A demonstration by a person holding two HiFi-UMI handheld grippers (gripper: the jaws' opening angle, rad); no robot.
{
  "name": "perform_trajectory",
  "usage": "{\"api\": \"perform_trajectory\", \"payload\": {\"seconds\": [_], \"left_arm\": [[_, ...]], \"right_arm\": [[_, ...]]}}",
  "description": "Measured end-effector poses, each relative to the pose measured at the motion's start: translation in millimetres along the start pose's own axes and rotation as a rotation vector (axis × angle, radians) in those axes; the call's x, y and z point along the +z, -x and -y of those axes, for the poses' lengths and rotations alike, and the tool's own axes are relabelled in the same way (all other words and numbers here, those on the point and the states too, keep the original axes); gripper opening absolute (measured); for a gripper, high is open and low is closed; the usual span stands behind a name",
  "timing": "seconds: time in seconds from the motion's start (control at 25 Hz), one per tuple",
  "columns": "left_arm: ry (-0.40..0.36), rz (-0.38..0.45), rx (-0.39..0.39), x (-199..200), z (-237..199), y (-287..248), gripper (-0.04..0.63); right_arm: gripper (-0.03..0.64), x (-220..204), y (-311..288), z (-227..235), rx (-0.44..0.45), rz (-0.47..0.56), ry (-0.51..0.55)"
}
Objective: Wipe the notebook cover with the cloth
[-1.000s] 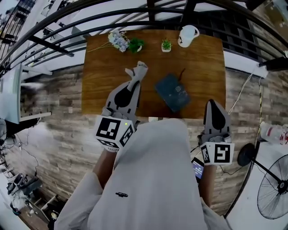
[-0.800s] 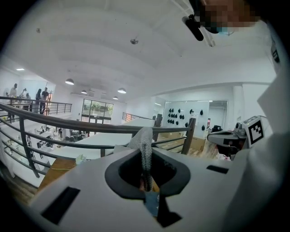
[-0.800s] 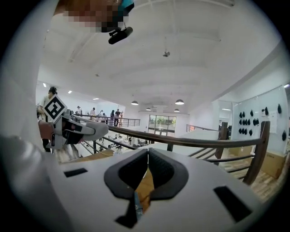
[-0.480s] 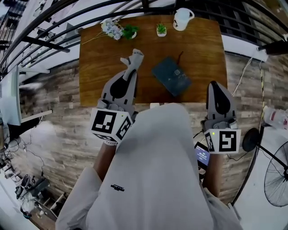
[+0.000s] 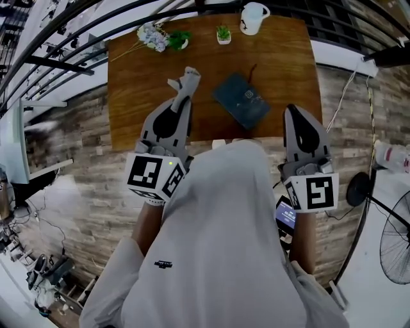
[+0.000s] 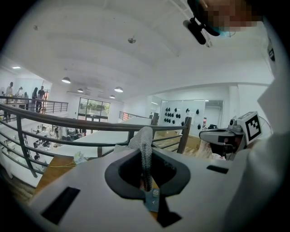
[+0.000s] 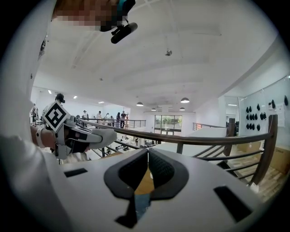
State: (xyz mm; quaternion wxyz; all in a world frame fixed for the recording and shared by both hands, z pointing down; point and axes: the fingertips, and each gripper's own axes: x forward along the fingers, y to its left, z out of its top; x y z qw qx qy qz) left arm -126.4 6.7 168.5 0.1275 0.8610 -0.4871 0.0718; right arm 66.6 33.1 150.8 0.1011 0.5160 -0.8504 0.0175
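Observation:
A dark blue notebook (image 5: 242, 100) lies slanted on the wooden table (image 5: 138, 96), right of its middle. My left gripper (image 5: 184, 90) hovers over the table left of the notebook and is shut on a pale grey cloth (image 5: 186, 79) that sticks out past its tips. The left gripper view shows that cloth (image 6: 144, 144) pinched between the jaws of the left gripper (image 6: 145, 156). Near the table's front edge, below and right of the notebook, my right gripper (image 5: 296, 114) is raised. In its own view the right gripper (image 7: 148, 157) is shut with nothing in it.
A white mug (image 5: 252, 17), a small potted plant (image 5: 223, 34) and a flower sprig (image 5: 154, 36) stand along the table's far edge. Black railing bars (image 5: 77, 32) curve behind it. A fan (image 5: 392, 248) stands on the floor at right.
My right gripper has come up and forward toward the table's front edge. The table and notebook sit slightly higher in the head view. The left gripper still holds the cloth.

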Motion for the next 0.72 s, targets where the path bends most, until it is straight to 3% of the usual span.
{"api": "perform_trajectory", "payload": {"seconds": [0.72], "left_arm": [[-0.004, -0.006, -0.049, -2.9, 17.6, -0.6, 0.029]], "right_arm": [[-0.008, -5.8, 4.5, -0.9, -0.005, -0.019, 0.016]]}}
